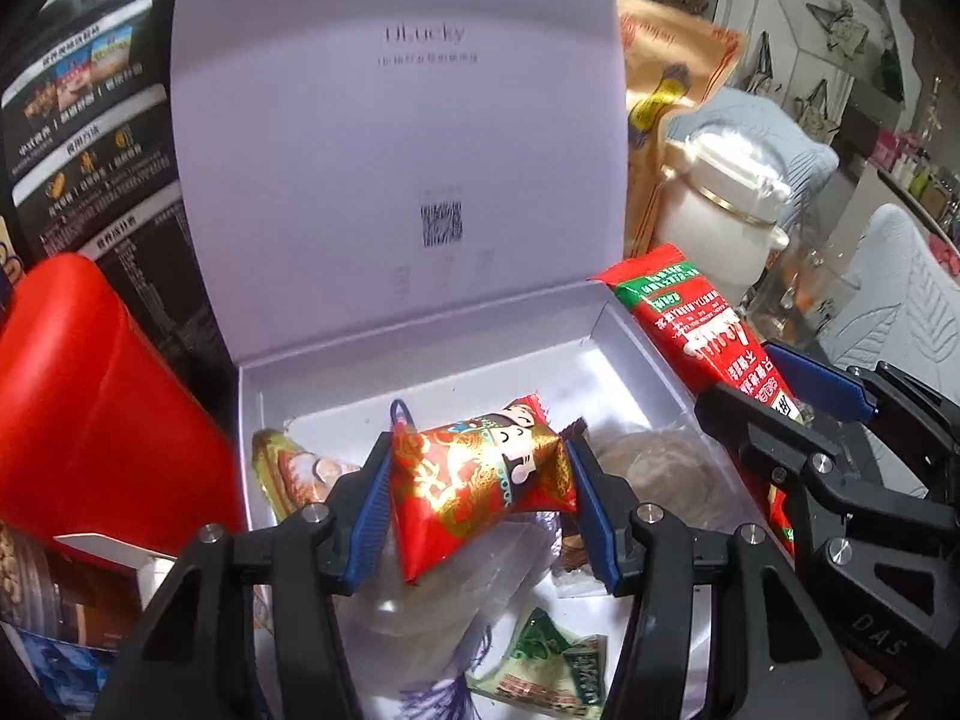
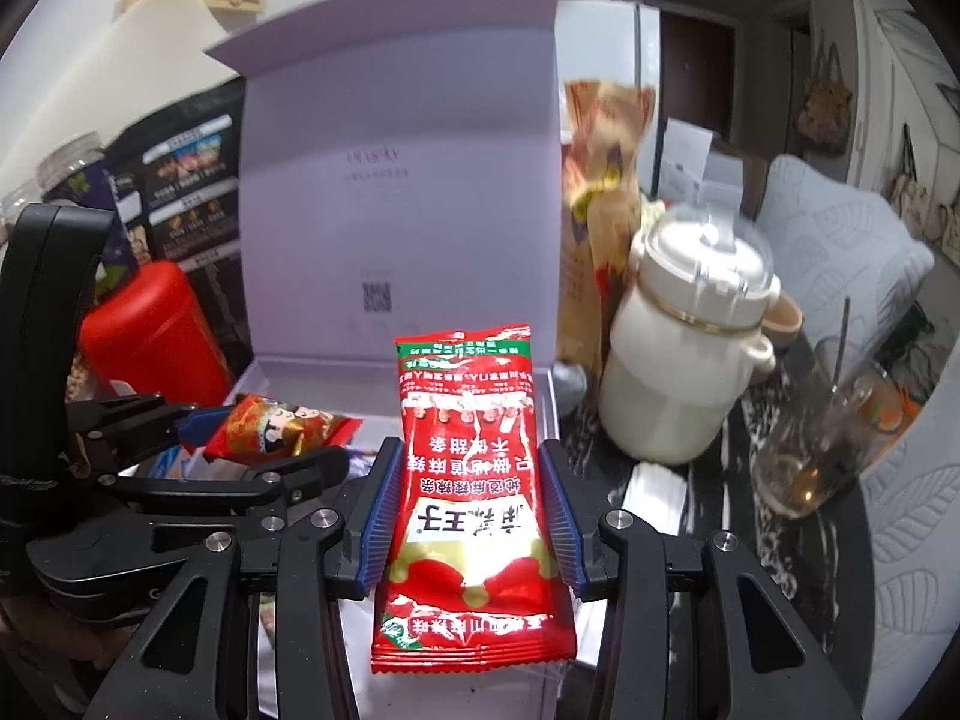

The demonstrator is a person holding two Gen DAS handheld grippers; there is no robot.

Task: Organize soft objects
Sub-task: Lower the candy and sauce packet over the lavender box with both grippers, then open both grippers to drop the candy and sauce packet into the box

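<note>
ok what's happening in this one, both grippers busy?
Yes. The left gripper is shut on a red-and-gold candy packet, held over the open white box, which already holds a few small wrapped snacks. The right gripper is shut on a long red snack pouch, held upright at the box's right side. Neither packet is in the box yet.

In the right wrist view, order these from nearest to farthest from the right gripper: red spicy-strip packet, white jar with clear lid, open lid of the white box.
1. Red spicy-strip packet: held in the right gripper.
2. White jar with clear lid: ahead, to the right.
3. Open lid of the white box: upright behind the packet; too close to the jar to rank firmly.
</note>
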